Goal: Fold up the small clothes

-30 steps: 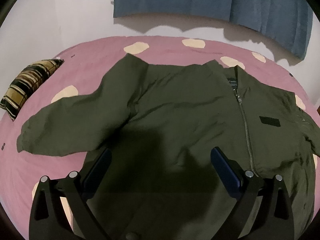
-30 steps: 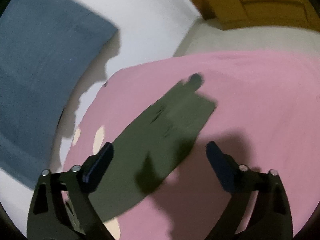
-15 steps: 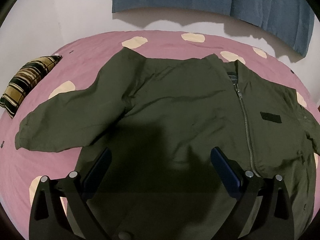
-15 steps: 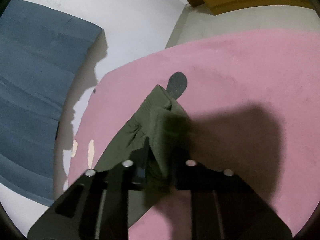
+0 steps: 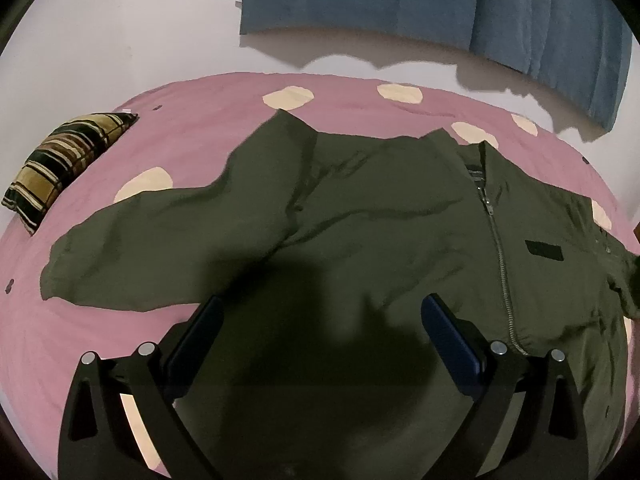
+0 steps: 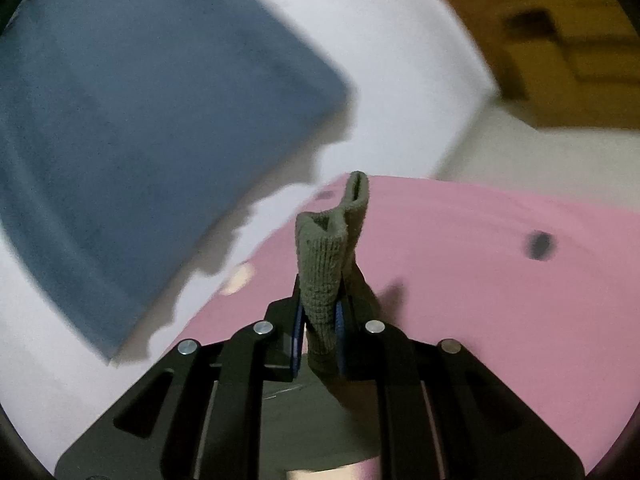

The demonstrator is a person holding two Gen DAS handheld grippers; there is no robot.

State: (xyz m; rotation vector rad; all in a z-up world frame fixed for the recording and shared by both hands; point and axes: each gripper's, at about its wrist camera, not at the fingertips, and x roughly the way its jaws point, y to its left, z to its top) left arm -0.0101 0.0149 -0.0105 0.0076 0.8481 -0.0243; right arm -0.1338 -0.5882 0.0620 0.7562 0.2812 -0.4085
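An olive green zip jacket (image 5: 380, 232) lies spread front-up on a pink bed (image 5: 192, 136). Its left sleeve (image 5: 160, 248) stretches out to the left. My left gripper (image 5: 320, 320) is open and empty, hovering over the jacket's lower front. My right gripper (image 6: 318, 316) is shut on the ribbed cuff (image 6: 328, 256) of the jacket's right sleeve and holds it lifted off the bed. The rest of that sleeve is hidden below the gripper.
A striped brown cushion (image 5: 60, 164) lies at the bed's left edge. Blue curtains (image 5: 440, 4) hang on the white wall behind the bed. A wooden cabinet (image 6: 560, 40) stands at the far right. The sheet has cream dots (image 5: 288, 98).
My right gripper closed on the sleeve cuff and lifted it off the bed. My left gripper stayed open over the jacket, shifting only slightly.
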